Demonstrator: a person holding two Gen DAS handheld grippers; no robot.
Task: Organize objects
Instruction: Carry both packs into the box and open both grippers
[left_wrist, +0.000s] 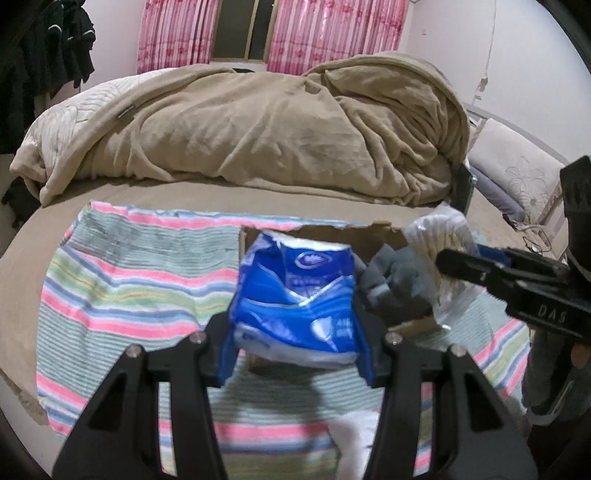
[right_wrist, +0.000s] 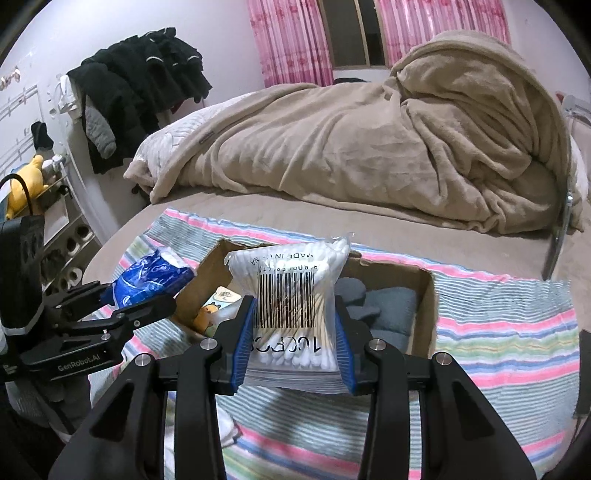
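Here, left gripper (left_wrist: 295, 332) clamps blue tissue pack (left_wrist: 295, 295); right gripper (right_wrist: 295, 347) clamps "MADE IN" swab bag (right_wrist: 291, 295).

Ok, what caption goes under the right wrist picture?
Right claw holds a cotton swab bag above the cardboard box on the striped cloth.

Left gripper (left_wrist: 295, 328) fingers clamped on load; right gripper (right_wrist: 293, 343) likewise, both level

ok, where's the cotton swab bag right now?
Right wrist view, centre: cotton swab bag clamped in the right gripper, above the cardboard box.
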